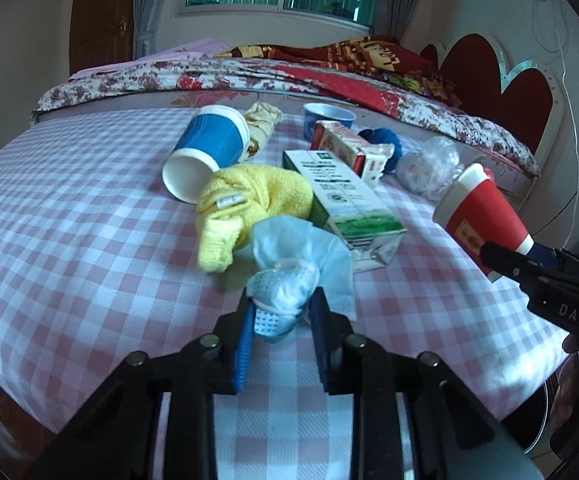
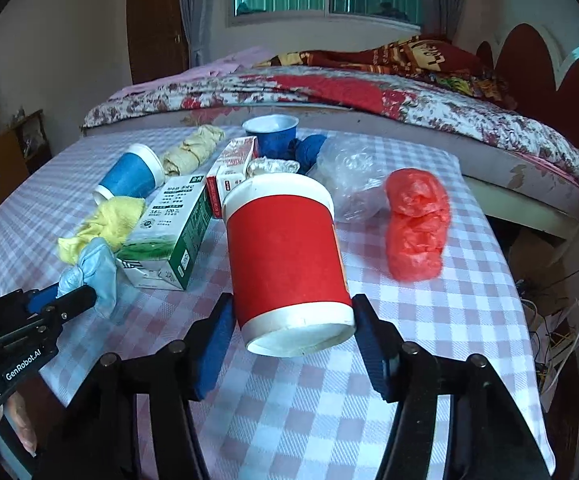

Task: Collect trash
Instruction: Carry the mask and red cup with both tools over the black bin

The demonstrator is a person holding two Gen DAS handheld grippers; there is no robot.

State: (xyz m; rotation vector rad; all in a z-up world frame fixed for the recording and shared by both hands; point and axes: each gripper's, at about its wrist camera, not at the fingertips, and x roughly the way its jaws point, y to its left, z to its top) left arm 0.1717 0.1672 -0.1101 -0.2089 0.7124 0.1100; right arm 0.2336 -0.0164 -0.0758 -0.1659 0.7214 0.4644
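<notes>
My left gripper is shut on a crumpled light-blue face mask that rests on the pink checked tablecloth; it also shows in the right wrist view, left gripper at the lower left. My right gripper is shut on the base of a red paper cup, which tilts away from me. In the left wrist view that red cup hangs tilted above the table's right side, with the right gripper below it.
On the cloth lie a blue cup on its side, a yellow cloth, a green-white carton, a red-white carton, a small blue cup, a clear bag and a red bag. A bed stands behind.
</notes>
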